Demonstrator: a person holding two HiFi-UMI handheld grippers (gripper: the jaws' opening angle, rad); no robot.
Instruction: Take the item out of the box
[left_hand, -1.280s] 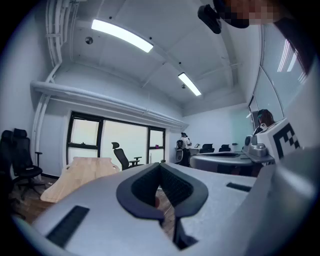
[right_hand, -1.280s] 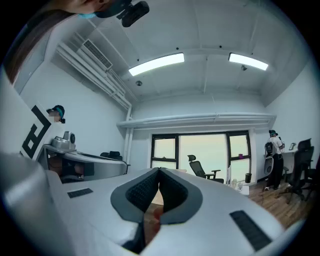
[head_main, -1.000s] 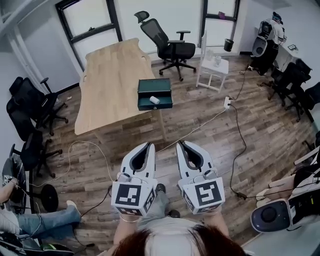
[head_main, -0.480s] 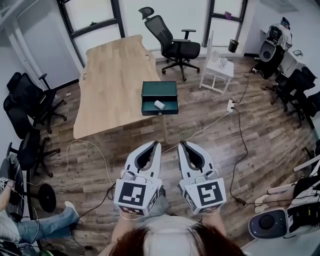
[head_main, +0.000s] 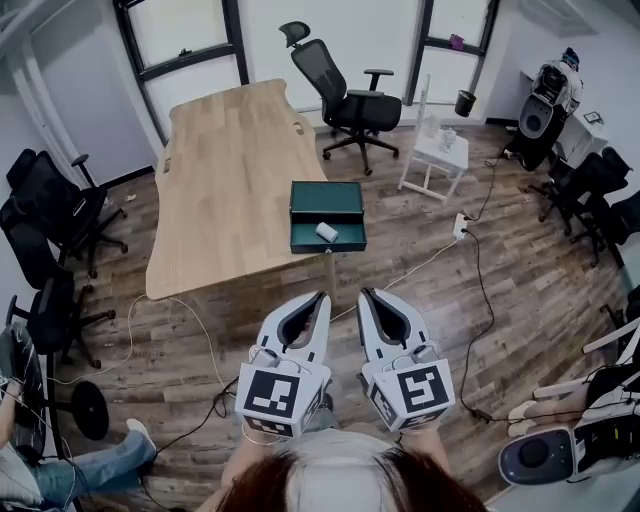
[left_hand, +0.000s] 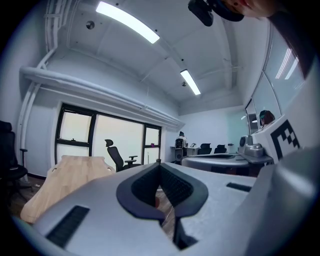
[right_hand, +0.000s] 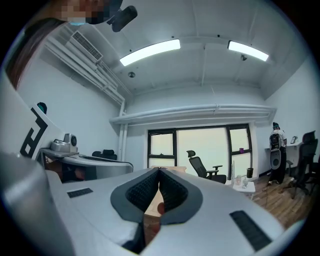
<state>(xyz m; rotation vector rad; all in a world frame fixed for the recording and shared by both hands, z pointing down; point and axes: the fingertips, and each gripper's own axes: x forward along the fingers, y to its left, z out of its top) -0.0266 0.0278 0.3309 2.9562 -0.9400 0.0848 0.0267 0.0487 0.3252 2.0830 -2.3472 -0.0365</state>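
Jaws clenched shut, empty, on left gripper (head_main: 320, 297) and right gripper (head_main: 366, 294). Open floor ahead, up to the wooden table (head_main: 225, 170) edge. White item (head_main: 326, 232) lying in open green box (head_main: 327, 198) at the near right corner. Closer to the box than a second ago. Held side by side, tips forward.

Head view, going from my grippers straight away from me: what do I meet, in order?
Left gripper and right gripper, side by side → green box, white item in its near part → black office chair.
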